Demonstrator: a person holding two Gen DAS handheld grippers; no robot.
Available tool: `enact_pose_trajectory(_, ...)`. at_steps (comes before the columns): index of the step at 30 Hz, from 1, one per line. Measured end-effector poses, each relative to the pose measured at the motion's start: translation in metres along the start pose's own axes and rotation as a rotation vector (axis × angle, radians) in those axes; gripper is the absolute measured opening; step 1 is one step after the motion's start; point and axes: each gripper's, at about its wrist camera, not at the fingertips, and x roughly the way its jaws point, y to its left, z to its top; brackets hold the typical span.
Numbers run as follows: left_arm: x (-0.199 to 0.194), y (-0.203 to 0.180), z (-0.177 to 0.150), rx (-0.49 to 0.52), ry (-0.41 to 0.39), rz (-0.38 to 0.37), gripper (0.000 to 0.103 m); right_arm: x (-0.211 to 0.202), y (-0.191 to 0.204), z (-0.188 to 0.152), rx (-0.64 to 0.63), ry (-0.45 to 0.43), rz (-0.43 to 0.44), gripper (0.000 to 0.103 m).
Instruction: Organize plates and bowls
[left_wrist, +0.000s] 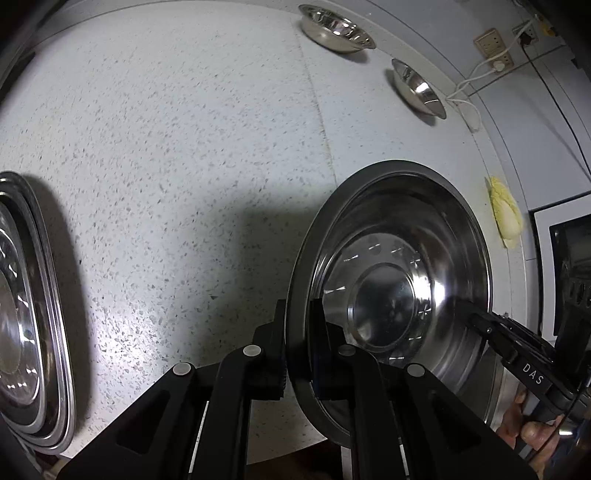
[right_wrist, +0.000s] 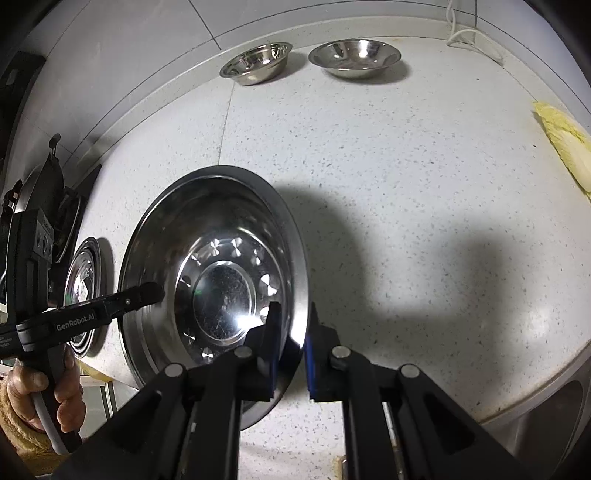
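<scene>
A wide, deep steel plate (left_wrist: 388, 295) (right_wrist: 221, 291) with a flat rim is held over the speckled counter (left_wrist: 184, 166), casting a shadow on it. My left gripper (left_wrist: 298, 314) is shut on its left rim, one finger inside and one outside. My right gripper (right_wrist: 294, 314) is shut on the opposite rim. Each gripper shows in the other's view, the right gripper (left_wrist: 509, 343) and the left gripper (right_wrist: 140, 295). A stack of similar steel plates (left_wrist: 22, 314) (right_wrist: 83, 291) lies at the counter's left end. Two small steel bowls (left_wrist: 336, 29) (left_wrist: 419, 88) (right_wrist: 256, 62) (right_wrist: 354, 57) stand by the back wall.
A pale cabbage (left_wrist: 506, 212) (right_wrist: 565, 147) lies at the counter's right side. Wall sockets (left_wrist: 495, 48) with a white cable (right_wrist: 469, 37) are behind the bowls. A dark stove and pan (right_wrist: 62, 218) sit beyond the stack. A person's hand (right_wrist: 40, 391) grips the left tool.
</scene>
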Motion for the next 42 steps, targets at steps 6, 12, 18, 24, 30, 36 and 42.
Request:
enact_pose_trajectory(6,-0.002,-0.002,-0.001,0.018,-0.02,0.024,0.008,0.007,-0.004,0.003,-0.001,0.016,0.017,0.012)
enact_pose_trajectory(12,-0.011,-0.001,0.0,0.037,-0.05,0.057,0.036,0.005,-0.01,0.003,0.009,0.015,0.019,0.014)
enact_pose_trajectory(18,-0.023,-0.001,0.001,0.059,-0.082,0.075,0.062,-0.008,-0.022,0.0,0.02,-0.008,0.026,0.036)
enact_pose_trajectory(24,-0.034,0.0,0.008,0.064,-0.082,0.092,0.068,-0.023,-0.05,0.0,0.08,-0.015,0.007,0.054)
enact_pose_trajectory(30,-0.044,-0.009,0.036,0.038,-0.05,0.062,0.072,-0.046,-0.085,0.029,0.151,-0.022,-0.032,0.057)
enact_pose_trajectory(36,-0.047,-0.043,0.088,0.039,-0.063,0.005,0.09,-0.053,-0.108,0.096,0.147,-0.034,-0.094,0.062)
enact_pose_trajectory(42,-0.026,-0.066,0.14,0.02,-0.06,0.018,0.092,-0.033,-0.118,0.165,0.111,-0.048,-0.153,0.068)
